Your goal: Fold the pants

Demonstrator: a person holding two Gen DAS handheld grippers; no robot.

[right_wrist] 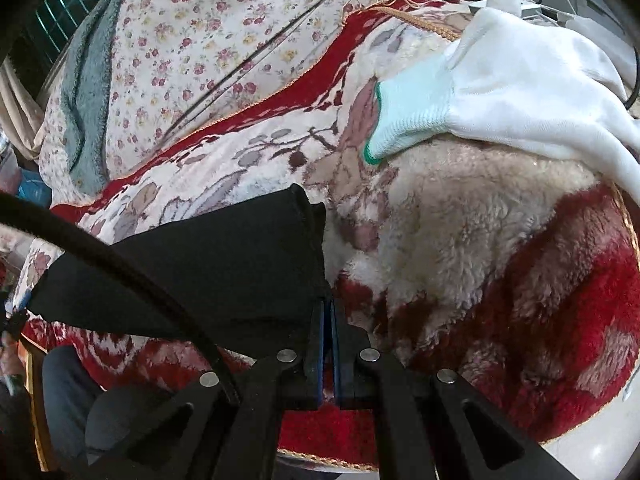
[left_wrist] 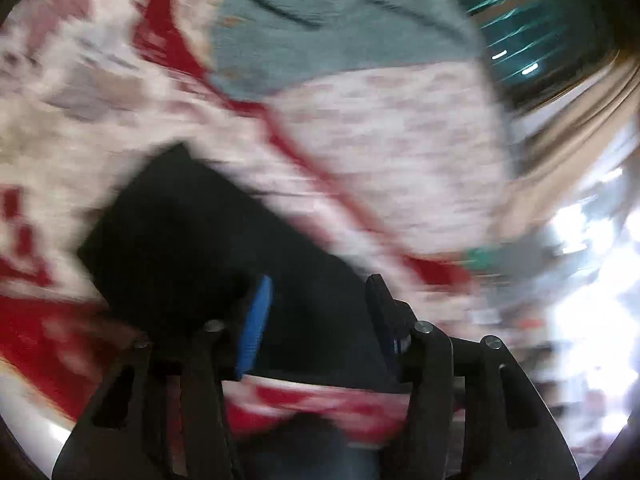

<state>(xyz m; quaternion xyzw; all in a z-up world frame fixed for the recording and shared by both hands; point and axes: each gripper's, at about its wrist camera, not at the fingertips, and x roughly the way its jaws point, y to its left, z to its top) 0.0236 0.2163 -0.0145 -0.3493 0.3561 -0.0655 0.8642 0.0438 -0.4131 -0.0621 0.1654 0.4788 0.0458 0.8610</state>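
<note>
Right gripper (right_wrist: 329, 308): blue pads pressed tight together, pinching the near corner of the black pants (right_wrist: 224, 264), right at the tips.

Left gripper (left_wrist: 316, 308): jaws part-way apart, black cloth showing between them but not squeezed as far as the blur lets on. Looks let go, or nearly.

Pants: black, lying flat-ish on the fuzzy red and cream blanket (right_wrist: 500, 240) over the bed. In the right wrist view, spread up and to the left from the pinched corner, hemmed edge pointing away. In the left wrist view, a dark slab running from between the fingers out to the upper left.

Glove: white one with a pale green cuff (right_wrist: 500, 92) lying on the blanket further back, well apart from the pants.

Background: floral sheet (right_wrist: 208, 52) and a grey-blue towel (right_wrist: 86, 92) beyond the blanket, not in the way.

Risk 1: only a corner held on the right, so a quick pull could slip the cloth out of the pads.

Risk 2: with the left side loose, dragging from one corner would probably skew the fold or bunch the layers.

Risk 3: shaggy blanket pile could snag and drag the lower layer, so the edges end up misaligned.

Left view: heavy blur, so not much to trust there.
</note>
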